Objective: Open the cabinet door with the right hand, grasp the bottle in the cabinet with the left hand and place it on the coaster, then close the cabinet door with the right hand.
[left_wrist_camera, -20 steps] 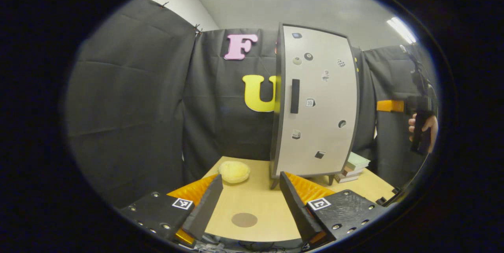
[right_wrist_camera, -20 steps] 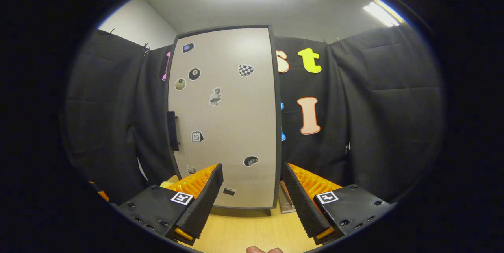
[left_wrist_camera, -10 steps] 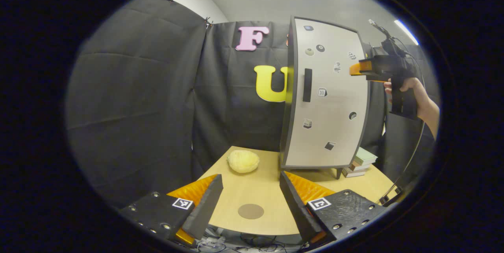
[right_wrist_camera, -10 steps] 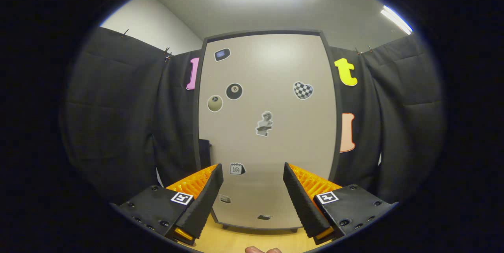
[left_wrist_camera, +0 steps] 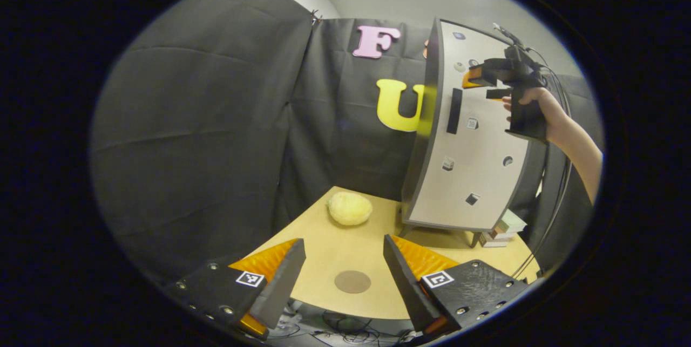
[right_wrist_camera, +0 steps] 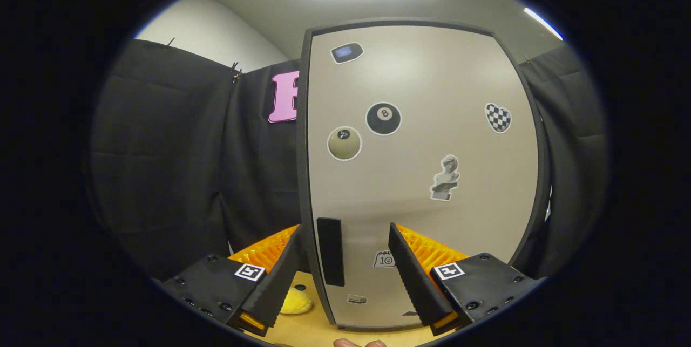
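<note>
right hand-held gripper point(right_wrist_camera: 345, 260): fingers apart | door handle point(right_wrist_camera: 330, 251) between them | untouched

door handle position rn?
In the right gripper view the black vertical bar handle sits low on the grey cabinet door, near its left edge, framed between the open right gripper's fingers.

The left gripper view looks from off the bench's point(left_wrist_camera: 324, 250) front edge toward the cabinet door point(left_wrist_camera: 475, 174); the right gripper view faces this same door point(right_wrist_camera: 421, 174) closely.
</note>
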### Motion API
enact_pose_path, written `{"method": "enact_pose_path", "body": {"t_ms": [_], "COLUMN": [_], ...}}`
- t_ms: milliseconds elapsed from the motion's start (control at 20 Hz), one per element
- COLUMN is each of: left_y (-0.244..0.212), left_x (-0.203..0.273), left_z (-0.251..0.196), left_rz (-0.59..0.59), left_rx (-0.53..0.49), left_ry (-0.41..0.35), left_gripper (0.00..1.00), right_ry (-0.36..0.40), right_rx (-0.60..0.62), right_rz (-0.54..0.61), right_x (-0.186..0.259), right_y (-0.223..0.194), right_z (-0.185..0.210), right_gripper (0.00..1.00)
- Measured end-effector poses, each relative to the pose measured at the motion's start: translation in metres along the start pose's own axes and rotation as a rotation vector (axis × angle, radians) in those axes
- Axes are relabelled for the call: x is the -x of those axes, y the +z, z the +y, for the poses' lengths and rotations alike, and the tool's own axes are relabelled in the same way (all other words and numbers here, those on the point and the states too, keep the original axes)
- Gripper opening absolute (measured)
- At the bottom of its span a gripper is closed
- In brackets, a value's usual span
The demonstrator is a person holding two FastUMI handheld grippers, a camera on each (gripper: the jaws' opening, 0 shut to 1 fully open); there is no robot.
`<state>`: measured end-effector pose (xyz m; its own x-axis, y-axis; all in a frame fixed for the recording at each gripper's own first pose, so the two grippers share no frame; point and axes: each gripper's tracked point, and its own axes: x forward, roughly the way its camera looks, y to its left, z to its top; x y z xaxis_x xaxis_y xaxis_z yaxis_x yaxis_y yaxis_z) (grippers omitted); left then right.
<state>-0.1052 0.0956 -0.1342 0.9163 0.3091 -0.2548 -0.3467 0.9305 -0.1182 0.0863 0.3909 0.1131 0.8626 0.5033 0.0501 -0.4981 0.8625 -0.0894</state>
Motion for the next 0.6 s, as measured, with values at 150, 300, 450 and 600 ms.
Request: {"method": "enact_pose_path", "body": {"t_ms": [150,300,450,600], "left_y": [-0.004,-0.009,-0.011,-0.012], "left_x": [-0.001,-0.003,-0.003,-0.005], "left_z": [0.019,0.031,0.036,0.034], "left_rz": [0.013,0.013,0.020,0.024], "left_rx": [0.020,0.000,-0.037,-0.051], "left_ry": [0.041,0.083,0.092,0.080], "left_gripper": [0.87,0.93,0.90,0.90], "right_ry": [-0.023,-0.043,-0.063,-0.072], "right_rx": [0.024,0.004,-0.002,-0.002], "right_rz": [0.041,0.084,0.135,0.149], "right_x": [-0.022,-0.040,-0.055,-0.061], "right_y": [-0.016,-0.033,-0.049,-0.057], "right_z": [0.002,0.004,0.006,0.011], "right_gripper": [0.98,0.93,0.93,0.96]}}
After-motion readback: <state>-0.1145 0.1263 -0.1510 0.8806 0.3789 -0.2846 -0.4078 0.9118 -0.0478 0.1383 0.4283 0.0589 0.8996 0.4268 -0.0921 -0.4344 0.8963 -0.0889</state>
